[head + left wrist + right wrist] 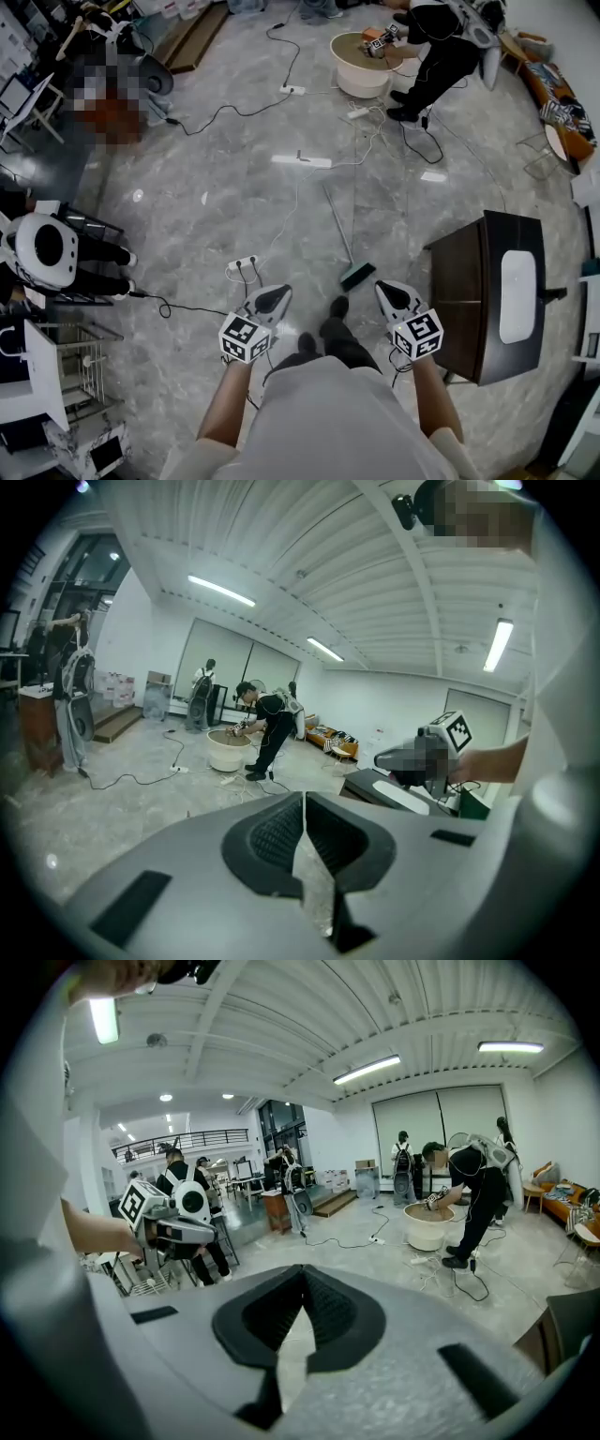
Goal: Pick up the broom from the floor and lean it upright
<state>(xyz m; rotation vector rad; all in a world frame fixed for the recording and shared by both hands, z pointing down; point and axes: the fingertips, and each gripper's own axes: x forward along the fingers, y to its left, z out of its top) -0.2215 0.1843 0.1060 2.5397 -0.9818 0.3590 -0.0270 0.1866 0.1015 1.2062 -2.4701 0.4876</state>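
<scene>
The broom (341, 234) lies flat on the marble floor ahead of my feet. Its thin handle runs away from me and its dark green head (357, 275) is at the near end. My left gripper (279, 293) hangs to the left of the head and apart from it, jaws together and empty. My right gripper (386, 289) is just right of the head, also shut on nothing. In the left gripper view the left gripper (303, 803) points across the room. The right gripper (302, 1274) points the same way in its own view. The broom shows in neither gripper view.
A dark side table (487, 300) with a white pad stands close on the right. A power strip (242, 265) and cables lie left of the broom. A person (436, 56) bends over a round white table (361, 70) far ahead. A wire rack (80, 361) is at left.
</scene>
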